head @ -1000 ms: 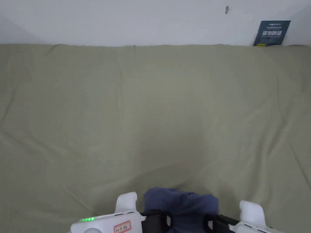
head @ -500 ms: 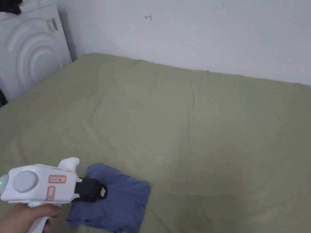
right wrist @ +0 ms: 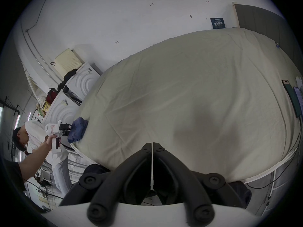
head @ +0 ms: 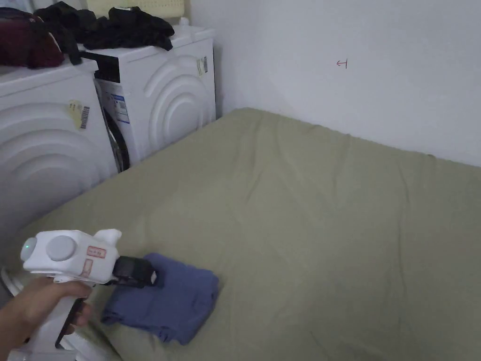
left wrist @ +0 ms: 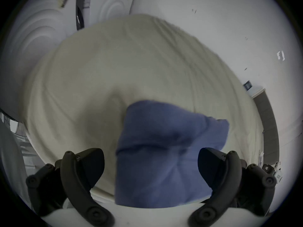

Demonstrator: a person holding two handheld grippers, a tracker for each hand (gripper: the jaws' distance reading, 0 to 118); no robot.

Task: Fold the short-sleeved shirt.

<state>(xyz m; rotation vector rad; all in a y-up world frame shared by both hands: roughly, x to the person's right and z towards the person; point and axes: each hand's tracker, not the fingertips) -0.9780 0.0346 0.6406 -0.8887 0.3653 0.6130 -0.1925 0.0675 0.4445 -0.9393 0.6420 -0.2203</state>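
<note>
Where the left gripper view looks down past its own two black jaws, the left gripper (left wrist: 150, 166) stands wide open, one jaw on either side of the folded blue short-sleeved shirt (left wrist: 164, 148) and neither pressing on it. In the head view the left hand (head: 44, 303) holds this white pistol-shaped gripper (head: 141, 277) with its black nose over the near-left end of the shirt (head: 169, 301); whether it touches the cloth cannot be told.

The shirt is a compact folded rectangle lying on the pale olive-green sheet of the bed (head: 305, 211), close to the bed's near-left corner. Its long axis runs roughly along the line of the gripper, from the gripper's nose out toward the middle of the bed, and the far short end is a rounded fold. The near edge of the shirt shows loose stacked layers.

In the right gripper view the right gripper (right wrist: 152, 146) has its jaws closed, tips nearly meeting with only a thin slit between them and nothing held; it sits off the near edge of the bed, well apart from the shirt (right wrist: 77, 131).

Beyond the shirt, past the bed's left side, stand two white washing machines (head: 155, 103) with ringed side panels, and dark clothes (head: 127, 26) are heaped on top. Behind the bed rises a plain white wall (head: 352, 56).
</note>
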